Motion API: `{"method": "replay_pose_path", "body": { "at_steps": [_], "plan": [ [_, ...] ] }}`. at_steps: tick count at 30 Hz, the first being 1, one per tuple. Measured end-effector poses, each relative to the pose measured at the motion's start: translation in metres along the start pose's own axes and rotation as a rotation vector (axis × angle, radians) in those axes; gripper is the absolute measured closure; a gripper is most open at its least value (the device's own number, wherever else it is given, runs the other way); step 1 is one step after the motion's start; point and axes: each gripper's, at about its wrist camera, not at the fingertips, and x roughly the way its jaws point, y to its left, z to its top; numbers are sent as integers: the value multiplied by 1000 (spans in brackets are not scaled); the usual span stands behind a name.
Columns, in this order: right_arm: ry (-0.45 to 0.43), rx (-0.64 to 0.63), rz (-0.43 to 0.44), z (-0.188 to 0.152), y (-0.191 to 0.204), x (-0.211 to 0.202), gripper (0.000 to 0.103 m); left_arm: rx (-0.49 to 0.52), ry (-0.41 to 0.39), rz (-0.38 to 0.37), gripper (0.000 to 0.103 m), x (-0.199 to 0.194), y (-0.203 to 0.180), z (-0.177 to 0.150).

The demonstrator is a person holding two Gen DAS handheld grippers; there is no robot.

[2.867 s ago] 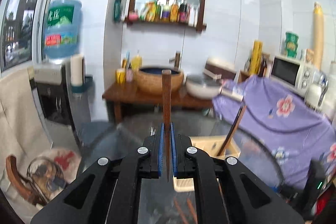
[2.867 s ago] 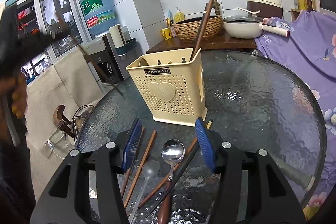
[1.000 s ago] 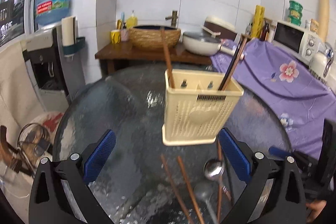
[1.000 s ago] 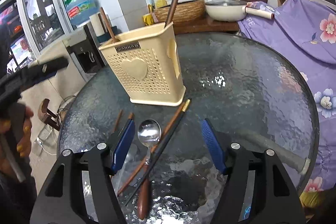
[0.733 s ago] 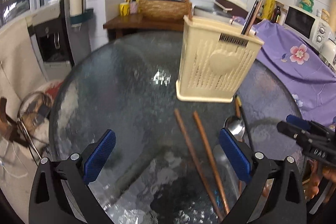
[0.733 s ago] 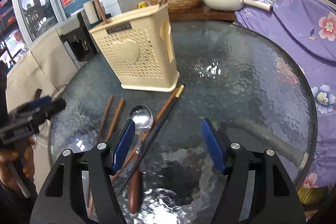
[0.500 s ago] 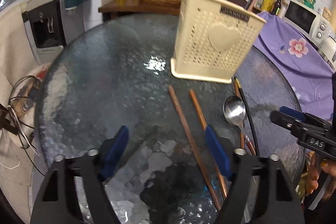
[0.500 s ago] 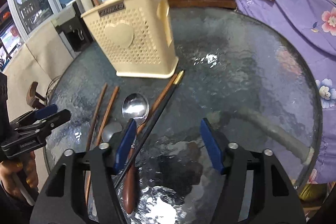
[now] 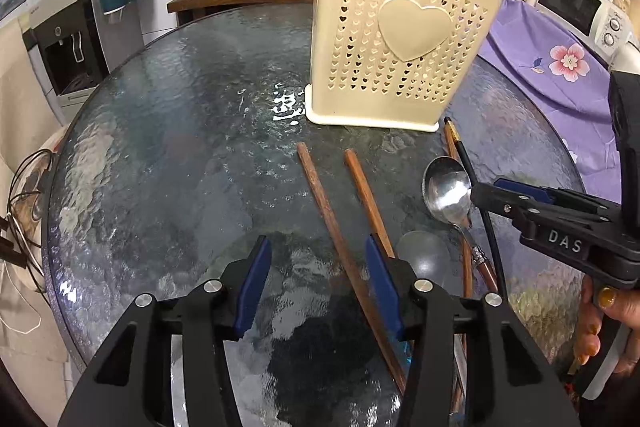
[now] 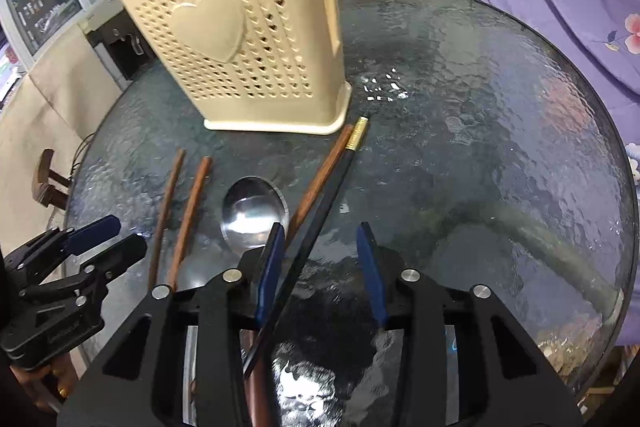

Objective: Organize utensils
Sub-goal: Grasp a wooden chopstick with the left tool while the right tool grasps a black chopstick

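Nearest the cameras, both tools hang low over the glass table (image 9: pixel 168 131) with fingers spread and nothing held: the left gripper (image 9: pixel 318 279) straddles a brown wooden chopstick (image 9: pixel 340 247), its partner (image 9: pixel 366 197) lying just beside; the right gripper (image 10: pixel 320 267) brackets the black chopstick (image 10: pixel 320 211), which lies against another brown one (image 10: pixel 320 175). A metal spoon (image 10: pixel 256 213) and a clear plastic spoon (image 9: pixel 424 255) lie between these pairs. Farther back stands the cream utensil holder (image 9: pixel 396 39), already holding a few chopsticks. By this showing, sorting is under way, with six pieces left on the table.
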Motion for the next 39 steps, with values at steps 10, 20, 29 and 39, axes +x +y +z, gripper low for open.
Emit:
{"method": "replay_pose_path", "body": {
  "at_steps": [10,20,29,39],
  "plan": [
    [12,30,6,16,-3,10,72,7,31,17,62,23,-2,14],
    [-10,119,42,31,-23,10,80,21,26,31,64,32,-3,25],
    [11,118,-14,39,-21,22,87,50,30,56,73,40,-3,37],
    [-12,114,-94,58,-21,35,92,72,45,84,76,55,-9,55]
  ]
}}
